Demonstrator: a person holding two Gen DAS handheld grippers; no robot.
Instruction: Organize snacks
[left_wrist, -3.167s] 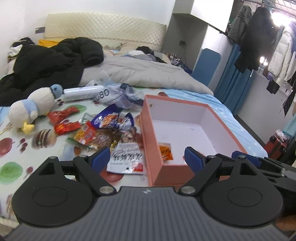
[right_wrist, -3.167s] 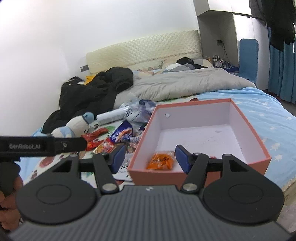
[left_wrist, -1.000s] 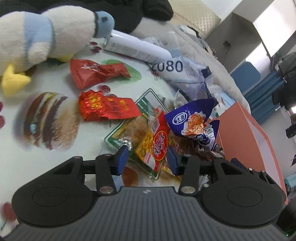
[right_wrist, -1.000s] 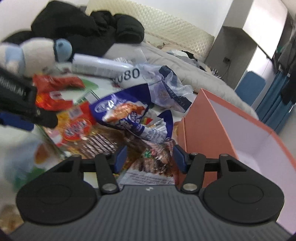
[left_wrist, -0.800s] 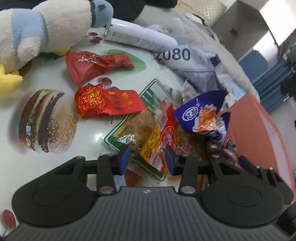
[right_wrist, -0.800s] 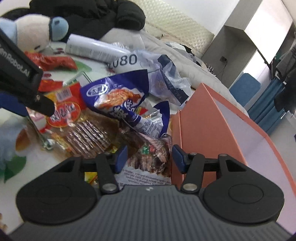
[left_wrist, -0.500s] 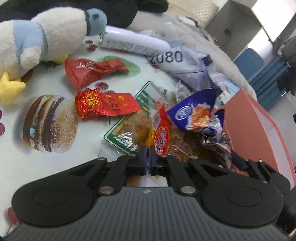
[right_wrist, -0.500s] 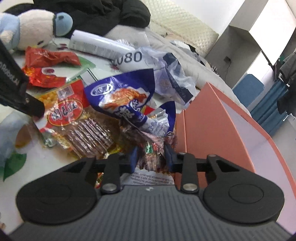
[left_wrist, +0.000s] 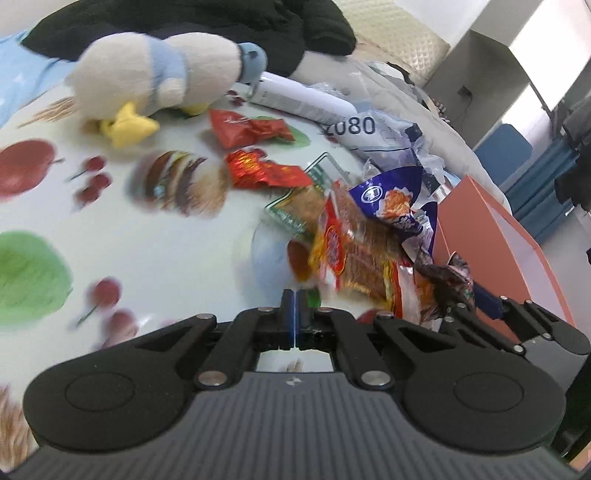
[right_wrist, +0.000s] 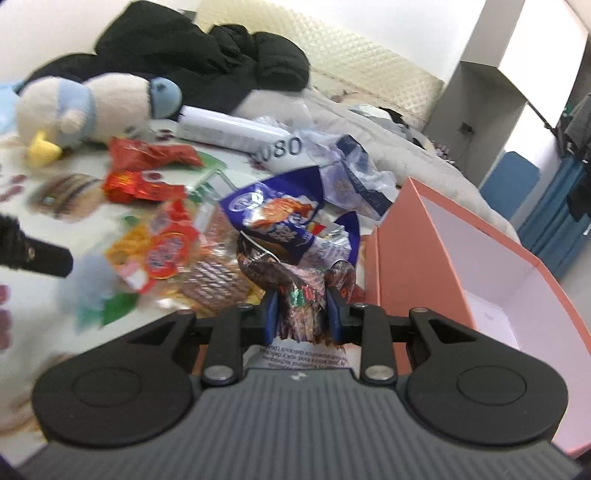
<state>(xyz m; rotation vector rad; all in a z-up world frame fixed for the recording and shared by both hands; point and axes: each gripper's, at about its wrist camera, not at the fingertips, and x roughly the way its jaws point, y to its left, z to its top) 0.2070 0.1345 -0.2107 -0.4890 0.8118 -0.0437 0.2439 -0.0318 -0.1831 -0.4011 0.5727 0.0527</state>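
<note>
Snack pile sits on the fruit-print sheet (left_wrist: 177, 266), just left of the orange box (right_wrist: 410, 243). My left gripper (left_wrist: 294, 310): fingers pressed together, nothing visibly between them; the yellow-red packet (left_wrist: 343, 254) lies just beyond, blurred. My right gripper (right_wrist: 301, 314) is clamped on a dark crinkled snack packet (right_wrist: 295, 291), pads squeezing both sides. Blue chip bag (right_wrist: 277, 214) sits behind it. Plush duck (right_wrist: 85, 110) lies far left.

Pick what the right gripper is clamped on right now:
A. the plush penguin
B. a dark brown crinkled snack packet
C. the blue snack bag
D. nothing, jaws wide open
B: in the right wrist view, the right gripper pinches the dark brown packet between its pads.
</note>
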